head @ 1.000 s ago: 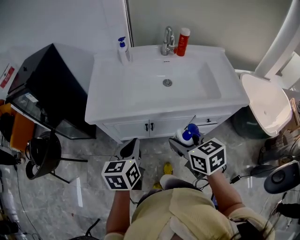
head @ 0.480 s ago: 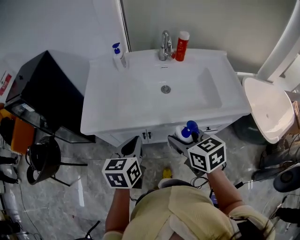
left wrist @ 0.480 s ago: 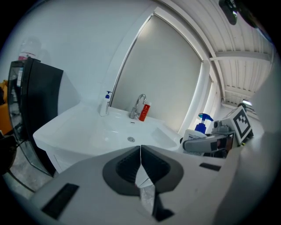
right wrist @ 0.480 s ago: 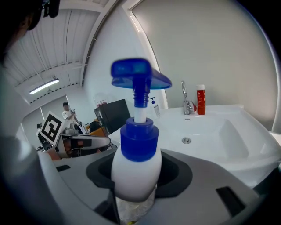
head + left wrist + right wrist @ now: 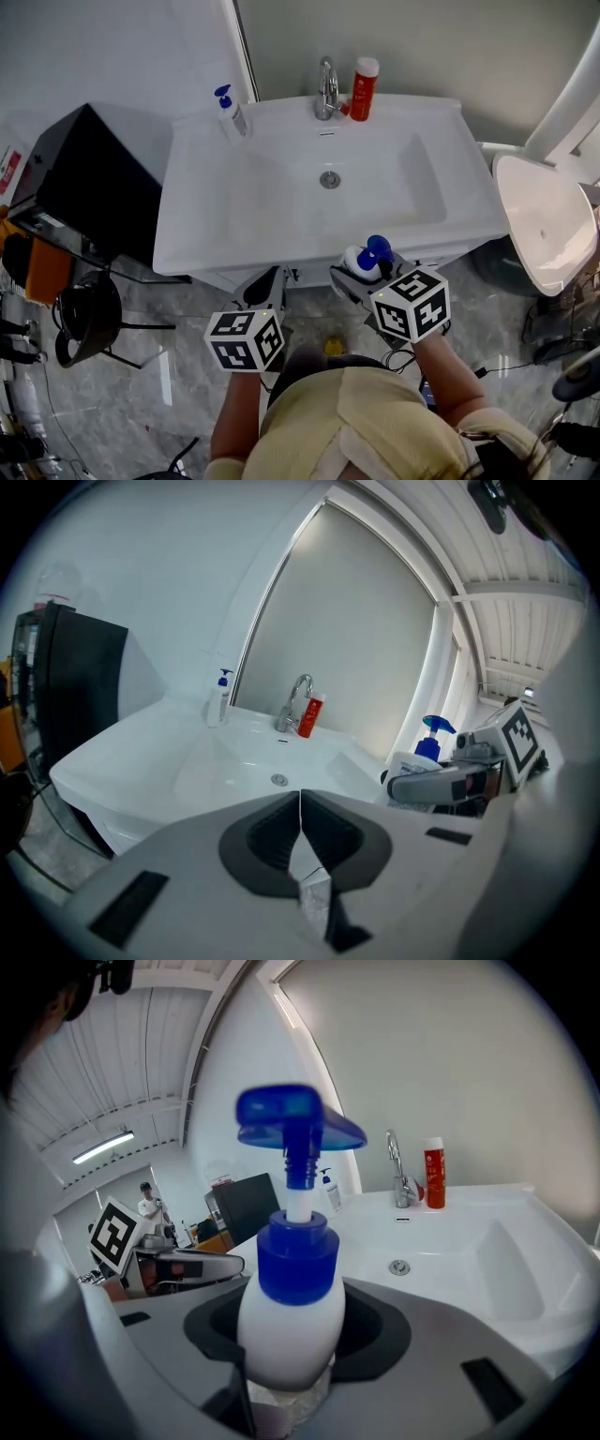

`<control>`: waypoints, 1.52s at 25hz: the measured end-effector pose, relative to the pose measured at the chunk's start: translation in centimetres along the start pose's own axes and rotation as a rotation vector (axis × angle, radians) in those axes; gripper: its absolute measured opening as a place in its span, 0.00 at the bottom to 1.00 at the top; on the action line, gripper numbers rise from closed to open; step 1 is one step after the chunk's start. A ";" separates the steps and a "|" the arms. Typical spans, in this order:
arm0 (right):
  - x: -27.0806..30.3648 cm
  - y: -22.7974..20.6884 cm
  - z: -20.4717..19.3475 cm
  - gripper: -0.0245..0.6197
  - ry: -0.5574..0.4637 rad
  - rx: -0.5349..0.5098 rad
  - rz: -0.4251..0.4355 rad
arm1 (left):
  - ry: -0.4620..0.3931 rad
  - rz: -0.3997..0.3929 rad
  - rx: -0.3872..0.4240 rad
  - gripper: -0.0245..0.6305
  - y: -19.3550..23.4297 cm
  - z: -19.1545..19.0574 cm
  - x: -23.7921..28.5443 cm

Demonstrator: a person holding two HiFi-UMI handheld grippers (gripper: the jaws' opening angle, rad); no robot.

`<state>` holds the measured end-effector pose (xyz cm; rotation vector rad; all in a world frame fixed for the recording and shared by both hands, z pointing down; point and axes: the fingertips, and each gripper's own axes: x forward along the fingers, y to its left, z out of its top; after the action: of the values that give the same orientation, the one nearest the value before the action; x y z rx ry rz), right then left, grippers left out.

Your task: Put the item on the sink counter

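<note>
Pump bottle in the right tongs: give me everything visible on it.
The pump bottle is white, smooth plastic by its look, with a blue collar and blue pump head on a white stem. It stands upright, its body pinched between the right tongs, off any surface, near the front edge of the sink counter.

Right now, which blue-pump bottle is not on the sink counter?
The white pump bottle clamped in the right gripper; the other pump bottle stands at the sink counter's back left corner.
</note>
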<state>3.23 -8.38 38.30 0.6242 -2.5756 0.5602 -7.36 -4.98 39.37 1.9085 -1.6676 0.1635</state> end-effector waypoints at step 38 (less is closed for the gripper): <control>13.1 -3.9 7.1 0.36 0.022 0.088 -0.123 | 0.070 -0.143 0.021 0.10 10.1 7.9 8.2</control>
<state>-7.53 -19.26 39.93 0.7959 -2.4825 0.6380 -17.42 -16.43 40.20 2.0060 -1.4835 0.1888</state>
